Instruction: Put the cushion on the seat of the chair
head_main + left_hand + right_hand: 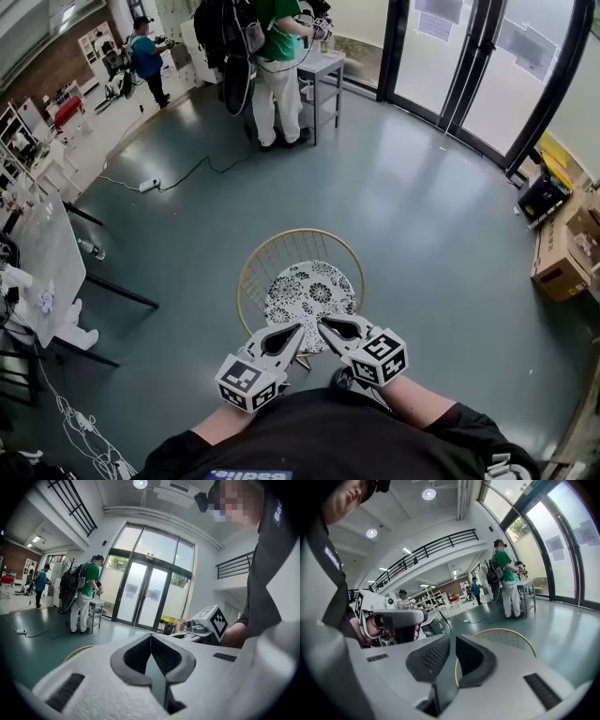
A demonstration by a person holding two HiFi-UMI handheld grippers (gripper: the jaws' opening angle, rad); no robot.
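A round black-and-white patterned cushion point(314, 291) lies flat on the seat of a chair with a gold wire back point(281, 246). My left gripper point(298, 328) and right gripper point(322, 325) are side by side close to my body, over the cushion's near edge and apart from it. In the left gripper view the left gripper point(150, 637) has its tips together and nothing between them. The right gripper point(451, 639) likewise shows its tips meeting, empty, with the chair's gold rim point(520, 637) beyond. The seat under the cushion is hidden.
A person in a green shirt point(277, 56) stands at a small grey table point(323, 70) at the back, another person in blue point(145, 52) further left. A cable point(178, 173) runs over the floor. Cardboard boxes point(562, 253) sit at the right, a white board point(42, 253) at the left.
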